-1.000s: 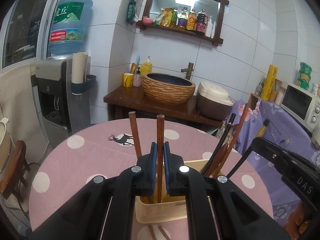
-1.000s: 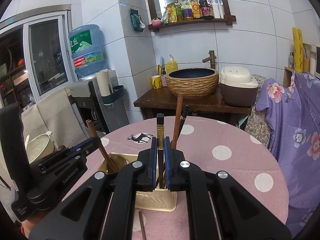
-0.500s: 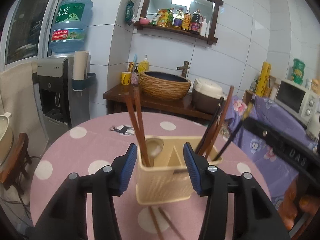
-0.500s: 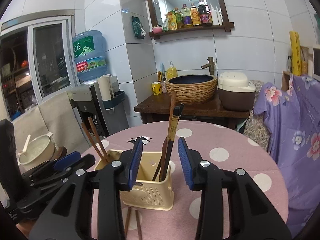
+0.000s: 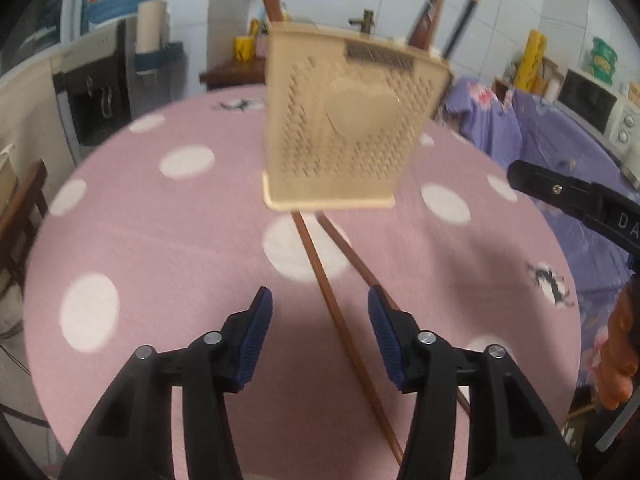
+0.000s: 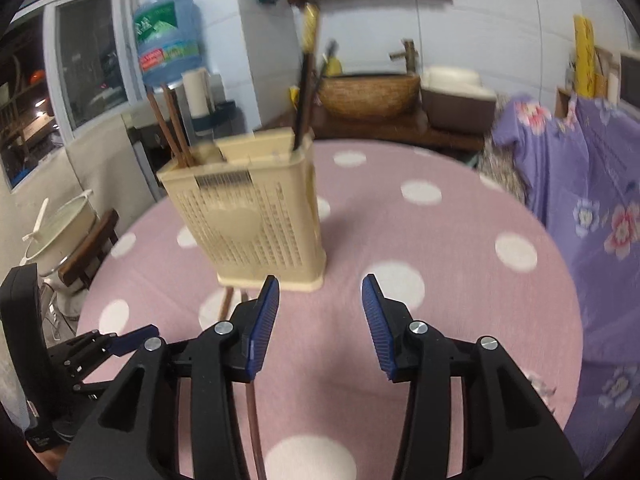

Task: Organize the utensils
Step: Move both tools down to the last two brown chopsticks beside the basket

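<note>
A cream perforated utensil holder (image 5: 348, 128) stands on the pink polka-dot table (image 5: 160, 240); it also shows in the right wrist view (image 6: 252, 208). Brown chopsticks (image 6: 170, 128) lean in its left compartment and dark chopsticks (image 6: 306, 80) in its right. Two brown chopsticks (image 5: 336, 308) lie crossed on the table in front of the holder. My left gripper (image 5: 320, 316) is open and empty, just above them. My right gripper (image 6: 320, 312) is open and empty, in front of the holder; one lying chopstick (image 6: 254, 420) passes under its left finger.
The right gripper's body (image 5: 580, 204) shows at the left wrist view's right edge. A purple floral cloth (image 6: 580, 184) covers furniture to the right. A water dispenser (image 6: 168, 52), a woven basin (image 6: 368, 92) and a rice cooker (image 6: 456, 96) stand behind the table. A pot (image 6: 60, 232) sits low left.
Both grippers let go of their chopsticks into the holder, opened, then drew back and tilted down toward the table. The two lying chopsticks are now between the left fingers.
</note>
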